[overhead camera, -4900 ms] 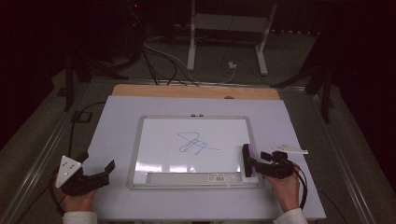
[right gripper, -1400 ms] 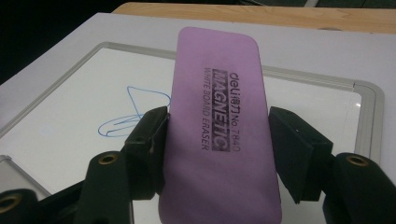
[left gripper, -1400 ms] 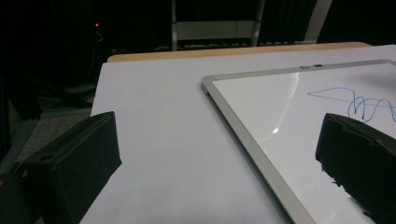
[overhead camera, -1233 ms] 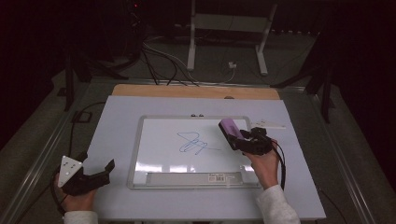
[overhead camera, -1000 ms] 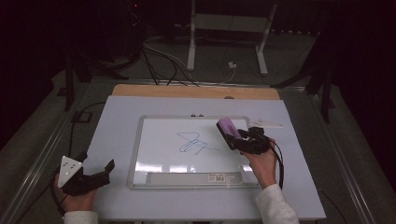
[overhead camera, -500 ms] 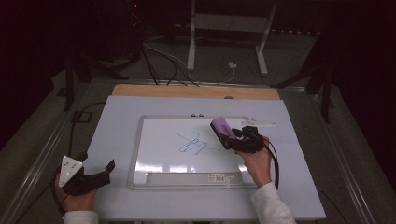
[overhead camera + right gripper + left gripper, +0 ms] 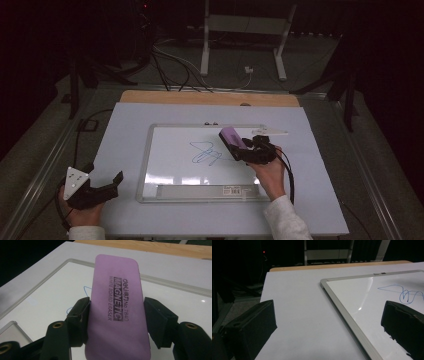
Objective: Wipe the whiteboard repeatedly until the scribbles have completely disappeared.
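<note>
Gripping a purple whiteboard eraser [image 7: 116, 307] between both jaws, the right gripper [image 7: 240, 150] sits over the right part of the whiteboard [image 7: 170, 150], just right of the blue scribble [image 7: 205, 152]. In the right gripper view the eraser stands lengthwise between the black jaws, its printed face toward the camera, reading "MAGNETIC WHITE BOARD ERASER"; one jaw presses each long edge. From the high view the eraser [image 7: 231, 136] points up and to the left, toward the scribble. Whether its underside touches the board surface cannot be told.

The left gripper [image 7: 102, 187] rests at the near left corner of the white table cover [image 7: 125, 125], off the board, held in the person's left hand [image 7: 82, 215]. In the left gripper view its jaws stand wide apart with nothing between them, framing the board's left frame edge [image 7: 342, 307] and part of the scribble [image 7: 404, 293].

A white marker [image 7: 270, 132] lies at the board's upper right frame, just beyond the right gripper. A label strip [image 7: 240, 190] sits on the tray along the board's near edge. A wooden board [image 7: 200, 97] shows beyond the far edge of the cover.
</note>
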`<move>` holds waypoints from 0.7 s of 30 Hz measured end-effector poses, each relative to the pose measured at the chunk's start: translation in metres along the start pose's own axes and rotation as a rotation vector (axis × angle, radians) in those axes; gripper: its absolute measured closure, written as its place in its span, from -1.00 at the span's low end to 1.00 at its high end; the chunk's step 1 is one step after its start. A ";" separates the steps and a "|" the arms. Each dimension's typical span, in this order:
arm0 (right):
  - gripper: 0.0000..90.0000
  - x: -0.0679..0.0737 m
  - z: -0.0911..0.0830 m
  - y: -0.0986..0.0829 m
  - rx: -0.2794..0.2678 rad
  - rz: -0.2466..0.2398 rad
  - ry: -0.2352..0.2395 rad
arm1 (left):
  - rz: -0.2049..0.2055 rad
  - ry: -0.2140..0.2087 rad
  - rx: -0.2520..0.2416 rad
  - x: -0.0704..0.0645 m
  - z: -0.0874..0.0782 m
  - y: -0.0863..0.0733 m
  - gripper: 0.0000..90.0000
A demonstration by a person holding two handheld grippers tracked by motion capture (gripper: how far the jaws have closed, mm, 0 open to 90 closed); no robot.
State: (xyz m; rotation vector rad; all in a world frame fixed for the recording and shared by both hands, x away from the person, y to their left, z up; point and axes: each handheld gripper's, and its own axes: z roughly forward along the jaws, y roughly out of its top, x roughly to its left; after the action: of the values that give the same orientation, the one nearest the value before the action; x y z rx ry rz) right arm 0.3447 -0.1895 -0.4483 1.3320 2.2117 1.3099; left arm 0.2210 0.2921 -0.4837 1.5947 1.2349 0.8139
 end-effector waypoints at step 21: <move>-0.09 0.005 0.023 -0.006 0.041 -0.009 -0.006 | 0.004 0.000 0.006 -0.001 0.000 0.000 -0.98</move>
State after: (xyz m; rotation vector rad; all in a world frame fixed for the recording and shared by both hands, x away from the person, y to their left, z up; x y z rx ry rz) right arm 0.3524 -0.1731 -0.4650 1.3363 2.2499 1.2621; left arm 0.2209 0.2914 -0.4841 1.6027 1.2356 0.8140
